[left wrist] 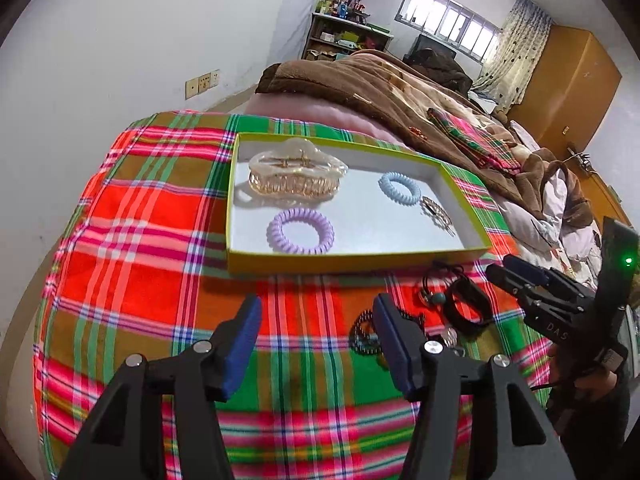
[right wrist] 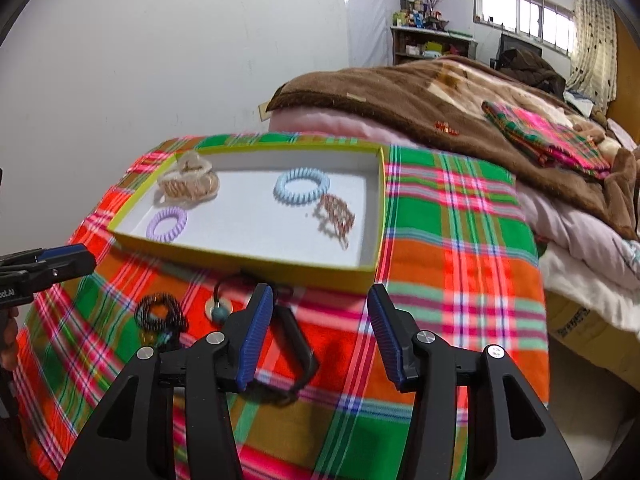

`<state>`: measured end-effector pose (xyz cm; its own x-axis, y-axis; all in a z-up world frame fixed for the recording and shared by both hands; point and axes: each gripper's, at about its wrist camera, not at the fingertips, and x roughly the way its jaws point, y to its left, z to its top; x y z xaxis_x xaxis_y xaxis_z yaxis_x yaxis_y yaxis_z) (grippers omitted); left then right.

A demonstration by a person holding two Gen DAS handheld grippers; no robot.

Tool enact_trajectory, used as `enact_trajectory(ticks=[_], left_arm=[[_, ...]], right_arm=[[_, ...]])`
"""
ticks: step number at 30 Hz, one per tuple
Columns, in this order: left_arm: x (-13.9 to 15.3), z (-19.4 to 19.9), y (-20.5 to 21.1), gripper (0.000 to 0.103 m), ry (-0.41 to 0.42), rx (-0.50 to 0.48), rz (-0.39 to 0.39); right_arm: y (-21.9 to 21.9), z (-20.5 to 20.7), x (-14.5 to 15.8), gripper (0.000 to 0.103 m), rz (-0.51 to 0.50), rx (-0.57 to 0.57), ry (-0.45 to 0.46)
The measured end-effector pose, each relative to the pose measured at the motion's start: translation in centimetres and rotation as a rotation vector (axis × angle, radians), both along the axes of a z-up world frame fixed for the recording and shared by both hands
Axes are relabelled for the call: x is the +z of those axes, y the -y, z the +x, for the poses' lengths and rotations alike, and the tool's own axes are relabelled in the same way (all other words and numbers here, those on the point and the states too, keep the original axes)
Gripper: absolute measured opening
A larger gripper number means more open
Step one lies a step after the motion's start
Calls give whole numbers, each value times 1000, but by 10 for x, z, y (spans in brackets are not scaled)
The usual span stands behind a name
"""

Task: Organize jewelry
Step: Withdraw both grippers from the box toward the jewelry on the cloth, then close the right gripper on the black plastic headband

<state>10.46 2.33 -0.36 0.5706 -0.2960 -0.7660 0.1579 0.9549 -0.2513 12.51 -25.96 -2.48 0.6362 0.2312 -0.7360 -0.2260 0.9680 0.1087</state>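
Observation:
A yellow-green tray (left wrist: pixel 352 258) (right wrist: pixel 304 270) lies on the plaid cloth. In it are a clear hair claw (left wrist: pixel 296 176) (right wrist: pixel 190 184), a purple coil tie (left wrist: pixel 300 231) (right wrist: pixel 167 224), a blue coil tie (left wrist: pixel 400 187) (right wrist: pixel 302 186) and a gold rhinestone clip (left wrist: pixel 436 210) (right wrist: pixel 335 216). In front of the tray lie a black bead bracelet (left wrist: pixel 362 334) (right wrist: pixel 160 314), a black cord with a teal bead (left wrist: pixel 434 296) (right wrist: pixel 220 308) and a black band (left wrist: pixel 466 308) (right wrist: pixel 294 344). My left gripper (left wrist: pixel 316 312) is open and empty above the cloth. My right gripper (right wrist: pixel 320 300) is open, its left finger over the black band.
The plaid cloth (left wrist: pixel 140 240) covers a rounded surface that drops off at left and front. A bed with a brown blanket (left wrist: pixel 380 92) lies behind. A folded plaid cloth (right wrist: pixel 548 136) rests on the blanket. A cardboard box (right wrist: pixel 580 324) stands at right.

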Motion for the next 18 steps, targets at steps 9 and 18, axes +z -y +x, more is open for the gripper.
enact_trajectory(ticks=[9,18], left_arm=[[-9,-19,-12,61,-21,-4,-28],[-18,-28,-22,61,-41,9,-24]], right_arm=[[-13,-8,-17,50,-21,34,-47],[-22,-3,-26,50,-47,28,-69]])
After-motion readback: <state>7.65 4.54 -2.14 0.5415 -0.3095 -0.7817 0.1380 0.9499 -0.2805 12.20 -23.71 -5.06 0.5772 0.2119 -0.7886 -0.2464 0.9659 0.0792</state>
